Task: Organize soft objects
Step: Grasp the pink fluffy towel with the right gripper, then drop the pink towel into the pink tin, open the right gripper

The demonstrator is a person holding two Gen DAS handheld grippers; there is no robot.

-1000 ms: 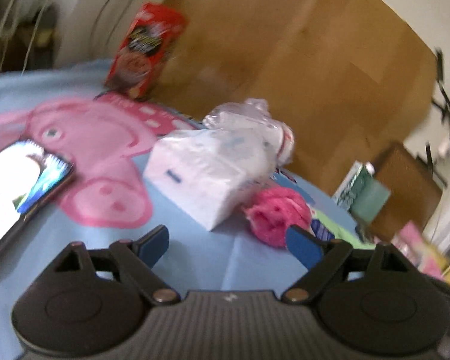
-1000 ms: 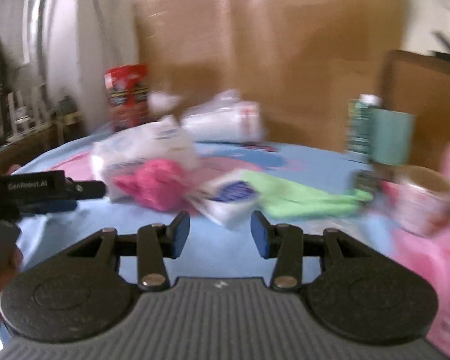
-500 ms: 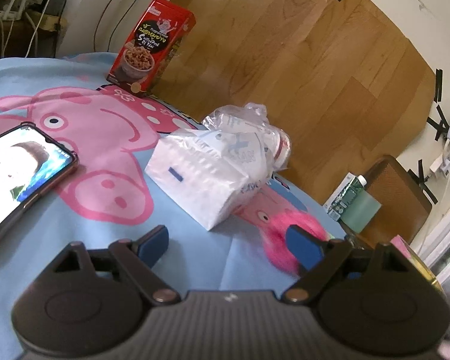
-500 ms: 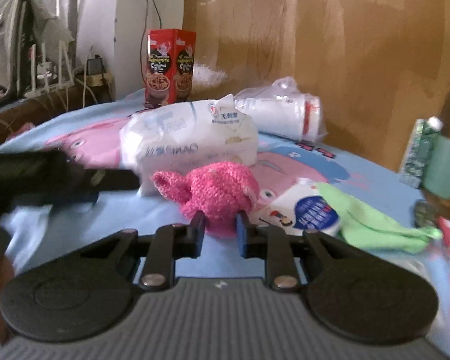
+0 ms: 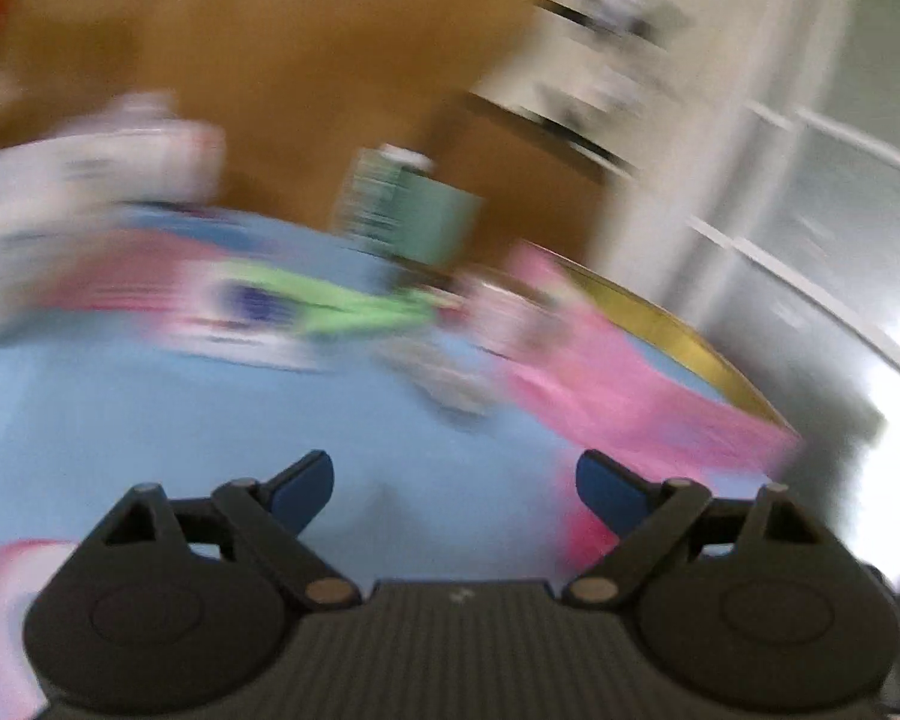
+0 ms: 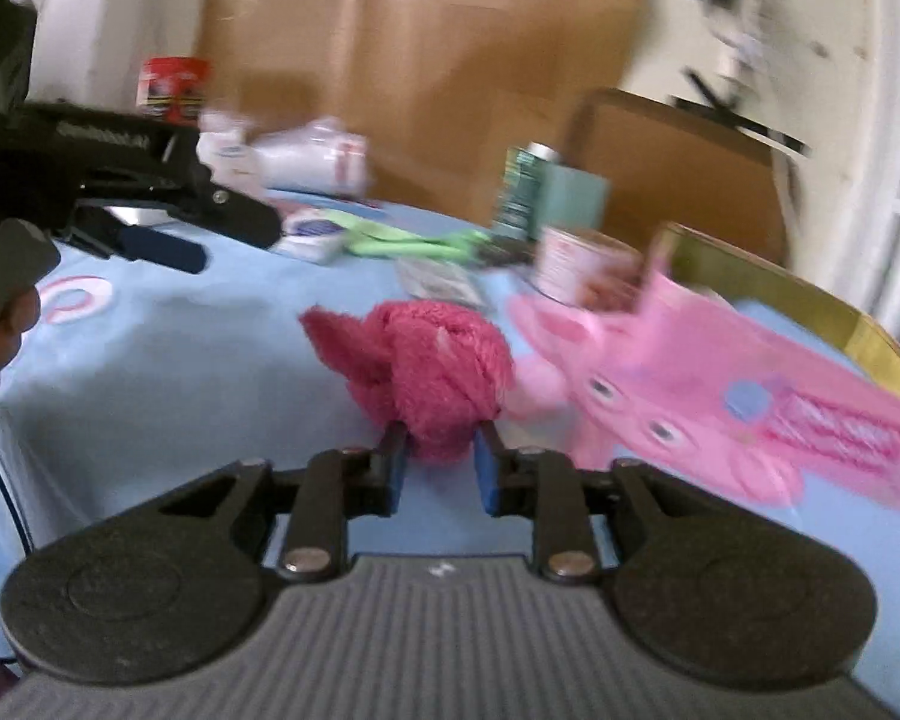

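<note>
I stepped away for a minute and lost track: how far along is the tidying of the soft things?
Nothing looks sorted yet. In hand: the right gripper, its jaws just reopened a little, holds the fuzzy pink ball above the blue cloth. The left gripper is open and empty. Left: the green cloth and the pink plush.

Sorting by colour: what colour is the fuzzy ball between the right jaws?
Deep pink fuzzy ball; clearest in the right wrist view.

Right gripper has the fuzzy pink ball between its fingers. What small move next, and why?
Probably set it down beside the flat pink plush. The right gripper has the fuzzy pink ball between its pads, and its jaws have just been opening. The left gripper is open and empty, so it can stay clear.
</note>
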